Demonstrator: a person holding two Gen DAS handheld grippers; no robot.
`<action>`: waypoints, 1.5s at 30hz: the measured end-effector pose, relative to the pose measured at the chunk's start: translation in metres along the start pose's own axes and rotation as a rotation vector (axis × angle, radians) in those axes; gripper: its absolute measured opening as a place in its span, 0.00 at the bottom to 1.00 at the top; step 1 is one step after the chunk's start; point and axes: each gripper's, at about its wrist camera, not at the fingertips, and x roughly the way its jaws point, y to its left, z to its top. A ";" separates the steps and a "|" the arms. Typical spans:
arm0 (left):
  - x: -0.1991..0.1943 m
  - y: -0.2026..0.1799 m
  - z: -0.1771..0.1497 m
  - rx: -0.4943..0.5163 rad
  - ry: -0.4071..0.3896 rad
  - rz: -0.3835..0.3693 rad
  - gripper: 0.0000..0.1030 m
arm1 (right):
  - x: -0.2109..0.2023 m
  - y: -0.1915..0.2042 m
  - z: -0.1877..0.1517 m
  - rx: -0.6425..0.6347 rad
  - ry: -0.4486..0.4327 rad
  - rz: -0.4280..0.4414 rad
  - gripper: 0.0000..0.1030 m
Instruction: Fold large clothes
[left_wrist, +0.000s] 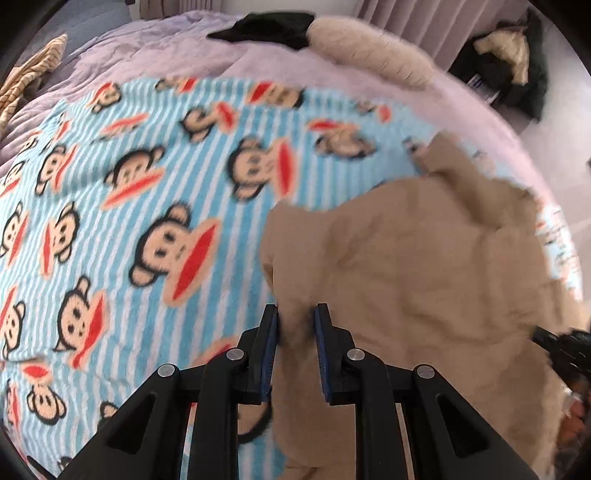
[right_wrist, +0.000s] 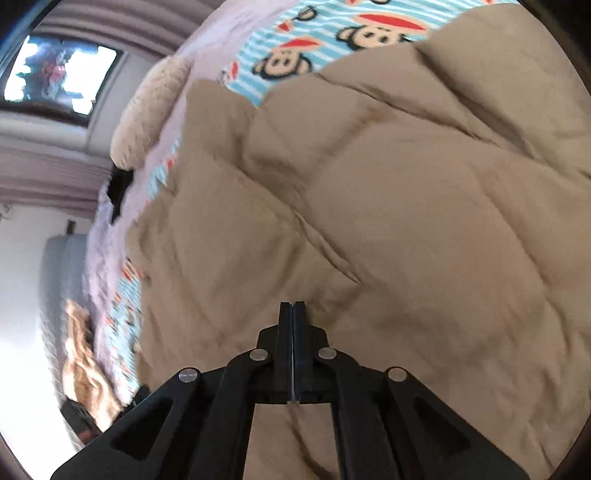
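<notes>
My left gripper (left_wrist: 295, 314) jaws clench fold of tan padded jacket (left_wrist: 406, 266). My right gripper (right_wrist: 292, 306) jaws pressed together, empty, above jacket. Monkey blanket (left_wrist: 129, 192) under it.

The right claw (right_wrist: 294, 306), its jaws pressed together with nothing between them, is hovering over a tan quilted coat (right_wrist: 406, 206), which is lying across a blue striped monkey-print blanket (right_wrist: 314, 44) on the bed.

A striped monkey-print blanket (left_wrist: 147, 206) covers the lilac bed (left_wrist: 280, 66), with a fluffy cream cushion (left_wrist: 369, 48) beside dark clothing (left_wrist: 273, 27).
</notes>
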 end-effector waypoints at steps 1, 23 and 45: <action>0.006 0.003 -0.001 -0.019 0.011 0.014 0.20 | -0.001 -0.005 -0.006 -0.006 0.014 -0.035 0.00; 0.024 -0.013 -0.024 0.012 0.029 0.023 0.20 | 0.011 -0.008 0.018 -0.160 0.074 -0.082 0.03; -0.049 -0.077 -0.083 0.185 0.061 0.068 0.20 | -0.065 -0.015 -0.052 -0.187 0.026 -0.244 0.06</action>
